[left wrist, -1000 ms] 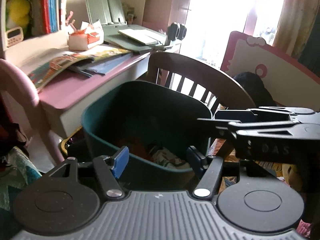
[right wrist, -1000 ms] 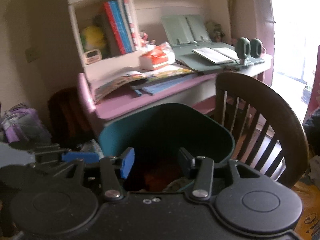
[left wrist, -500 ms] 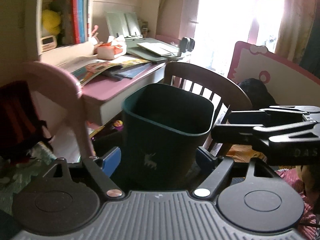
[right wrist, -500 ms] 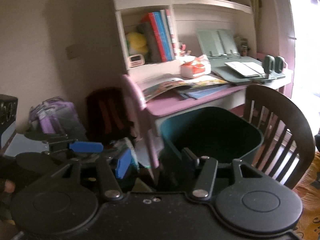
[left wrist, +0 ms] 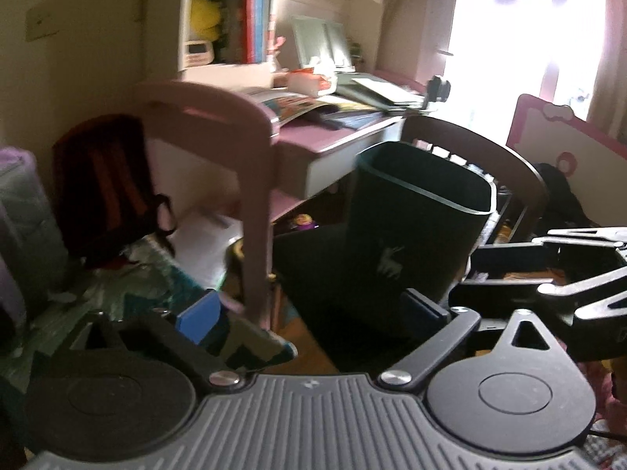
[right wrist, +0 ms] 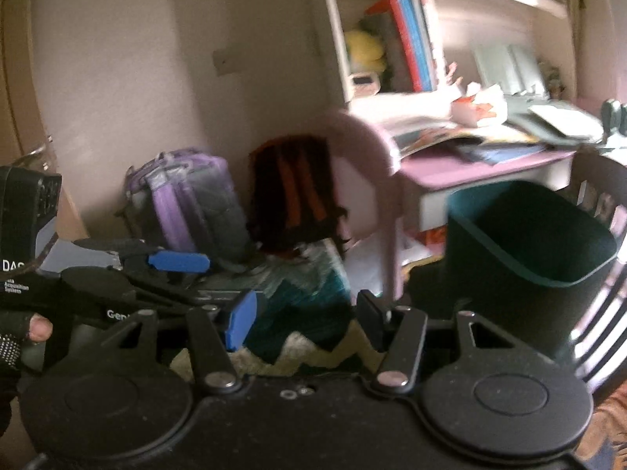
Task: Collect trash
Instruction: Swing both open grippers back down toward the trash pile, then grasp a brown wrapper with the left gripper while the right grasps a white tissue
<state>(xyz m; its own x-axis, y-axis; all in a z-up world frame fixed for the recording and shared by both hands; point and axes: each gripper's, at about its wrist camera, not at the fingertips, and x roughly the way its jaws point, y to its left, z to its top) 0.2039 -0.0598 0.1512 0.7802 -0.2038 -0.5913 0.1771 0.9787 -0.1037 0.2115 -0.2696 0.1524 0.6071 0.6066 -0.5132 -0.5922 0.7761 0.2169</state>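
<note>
**Green bin left behind, both grippers empty**

Dark-green plastic marks the trash bin (left wrist: 421, 231), upright on the floor just beside the pink desk (left wrist: 313, 145) and in front of a dark wooden chair (left wrist: 509, 164); from this low angle its contents are hidden. The left gripper (left wrist: 309, 313) has just been opening and its jaws stand wide apart with nothing between them; the right gripper (right wrist: 301, 315) is likewise parted and empty — its jaws too were widening moments ago. Both views are blurred and tilted toward a patterned rug (right wrist: 305, 286), a purple backpack (right wrist: 188, 199) and a dark one (right wrist: 298, 192). No loose trash is plain to see here; the likely risk is a rushed grab catching the rug's edge or a bag strap instead — blur and clutter would cause it.
</note>
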